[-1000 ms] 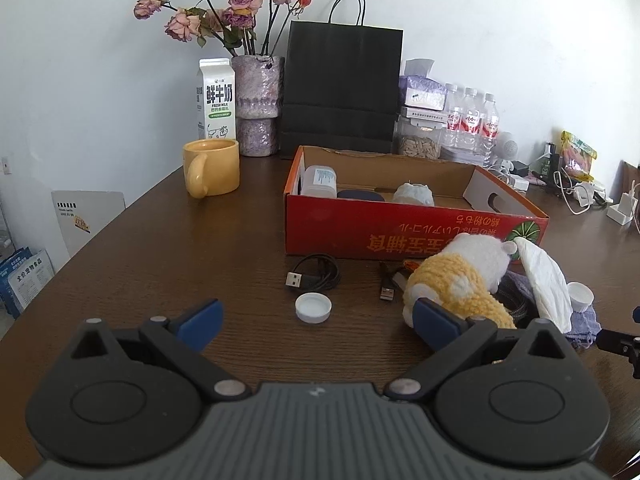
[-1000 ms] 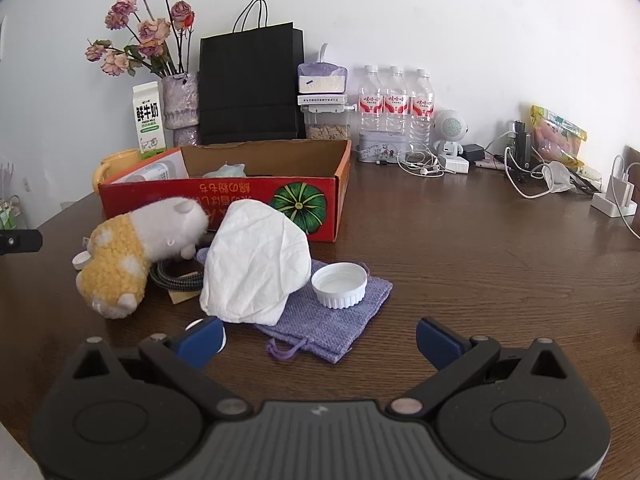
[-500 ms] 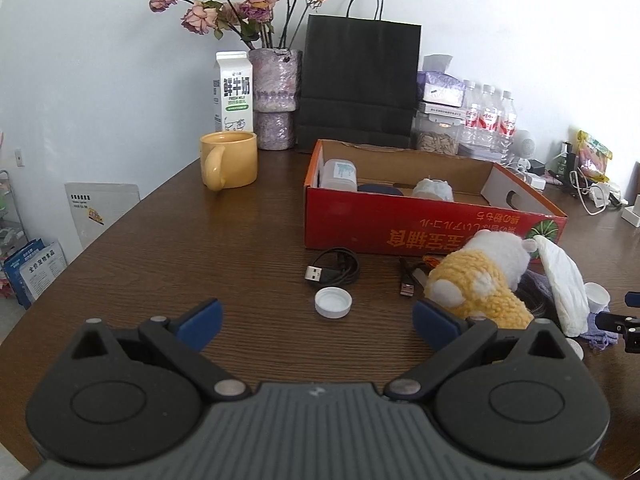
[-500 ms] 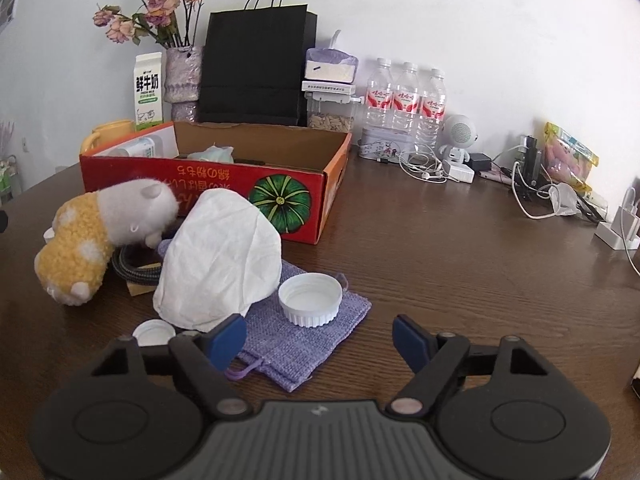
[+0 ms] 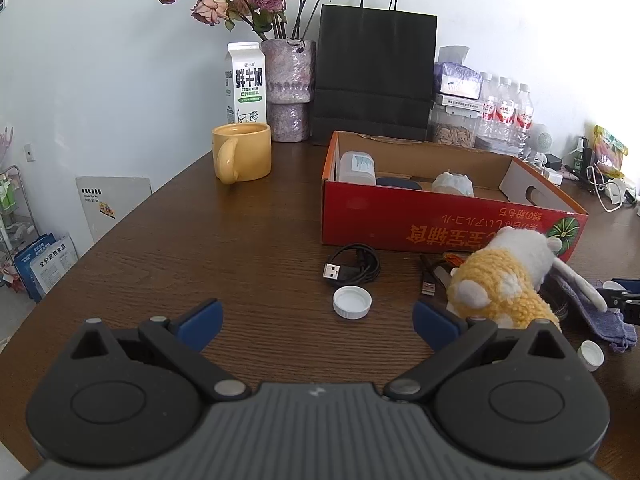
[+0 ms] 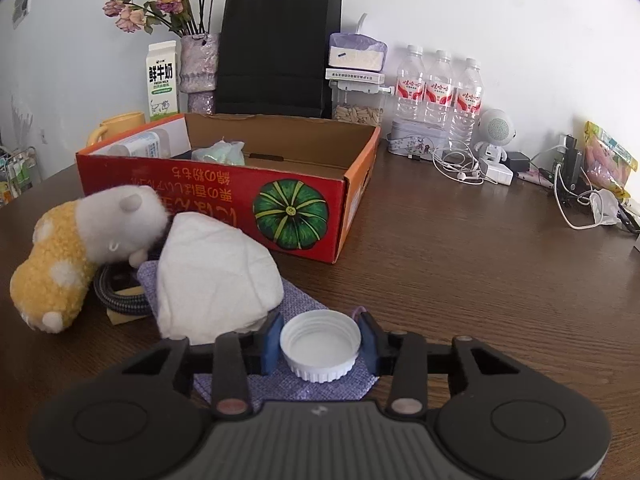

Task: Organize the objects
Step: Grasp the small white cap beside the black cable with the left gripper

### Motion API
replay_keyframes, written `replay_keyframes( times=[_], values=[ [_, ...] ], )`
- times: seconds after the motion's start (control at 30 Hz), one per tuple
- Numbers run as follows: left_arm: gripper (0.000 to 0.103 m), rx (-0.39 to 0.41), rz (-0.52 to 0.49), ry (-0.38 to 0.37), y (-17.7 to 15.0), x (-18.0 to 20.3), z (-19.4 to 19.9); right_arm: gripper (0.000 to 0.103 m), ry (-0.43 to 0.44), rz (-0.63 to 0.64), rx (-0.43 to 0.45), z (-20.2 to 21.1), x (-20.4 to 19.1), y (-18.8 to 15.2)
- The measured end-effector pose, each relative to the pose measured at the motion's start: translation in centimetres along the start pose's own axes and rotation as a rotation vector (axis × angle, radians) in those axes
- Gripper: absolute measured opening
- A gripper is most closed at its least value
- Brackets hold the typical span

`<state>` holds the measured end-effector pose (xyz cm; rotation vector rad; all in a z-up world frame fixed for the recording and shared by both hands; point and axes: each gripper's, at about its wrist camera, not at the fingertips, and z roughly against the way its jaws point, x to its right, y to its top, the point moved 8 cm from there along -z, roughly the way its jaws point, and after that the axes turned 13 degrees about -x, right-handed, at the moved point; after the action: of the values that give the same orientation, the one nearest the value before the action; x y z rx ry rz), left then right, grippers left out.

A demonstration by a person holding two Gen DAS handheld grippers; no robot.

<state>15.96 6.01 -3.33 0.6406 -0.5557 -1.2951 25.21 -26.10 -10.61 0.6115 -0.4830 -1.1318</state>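
**Brown wood counter, white lid between closing tongs**

Dark brown wood grain covers the counter (image 6: 460,248), glossy, rounded at the left edge in the left wrist view. White wall behind. Along the wall: black paper bag (image 6: 276,48) with cord handles, mottled purple vase (image 5: 289,88) of dried pink roses, milk carton (image 5: 245,82), three clear water bottles (image 6: 438,84) with red labels, a small white round speaker (image 6: 495,130), tangled white cables.

Yellow glazed mug (image 5: 241,152) stands left of the red cardboard box (image 6: 224,196). Box is open-topped, printed with a green pumpkin; inside, a pale plastic jar on its side and a crumpled whitish wad.

In front of the box: fuzzy yellow-and-white plush toy (image 6: 76,252) lying on its side, crumpled white cloth (image 6: 216,276) just beside it, both partly over a woven purple pouch (image 6: 304,308). Coiled black USB cable (image 5: 354,266) lies near a small white cap (image 5: 352,302), open side up.

Large white lid (image 6: 320,344): round, ribbed rim, hollow side up, resting on the purple pouch. Right tongs (image 6: 320,342) sit around it, blue pads at either side of its rim, jaws closing; the left pad looks just short of the rim, contact uncertain.

Left tongs (image 5: 316,320) hang wide apart above bare wood, nothing between them.
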Motion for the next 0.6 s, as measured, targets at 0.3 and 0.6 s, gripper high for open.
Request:
replay_keyframes(
  times=[0.3,0.6],
  values=[
    [0.103,-0.012,0.002,0.005,0.6,0.3,-1.3,0.039,-0.004,-0.053,0.101,1.6,0.8,0.4],
    [0.103,-0.046,0.0,0.032,0.6,0.2,-3.3,0.039,0.0,-0.134,0.221,3.5,1.5,0.6]
  ],
)
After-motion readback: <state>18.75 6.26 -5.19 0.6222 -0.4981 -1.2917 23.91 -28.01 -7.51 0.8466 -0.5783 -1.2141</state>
